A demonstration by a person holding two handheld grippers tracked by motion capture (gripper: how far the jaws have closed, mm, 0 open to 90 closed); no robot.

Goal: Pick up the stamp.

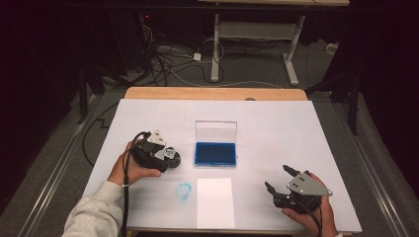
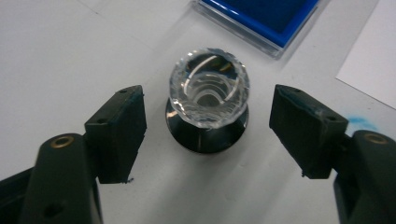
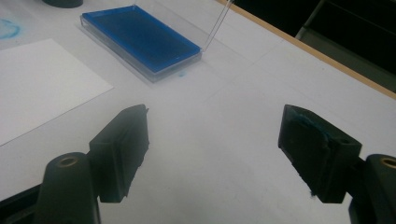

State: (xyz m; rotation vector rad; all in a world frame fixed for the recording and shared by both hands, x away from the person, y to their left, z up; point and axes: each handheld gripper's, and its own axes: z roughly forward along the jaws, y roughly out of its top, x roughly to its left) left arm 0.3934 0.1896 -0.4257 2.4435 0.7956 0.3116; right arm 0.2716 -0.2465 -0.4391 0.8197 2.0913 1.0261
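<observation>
One blue ink pad (image 1: 215, 153) beside stamp (image 2: 208, 100), white sheet (image 1: 215, 202) nearby.

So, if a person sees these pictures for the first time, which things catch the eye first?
First the open blue ink pad at the table's middle, its clear lid upright. Then the stamp with a faceted clear knob, standing left of the pad between the open jaws of the left gripper, untouched. A blue smudge marks the table beside the white sheet.

The high view looks forward and down over the whole tabletop (image 1: 276, 123) from afar, while each gripper view peers close along its own jaws, all three sharing the blue ink pad (image 1: 215, 153) and white paper sheet (image 1: 215, 202).
</observation>
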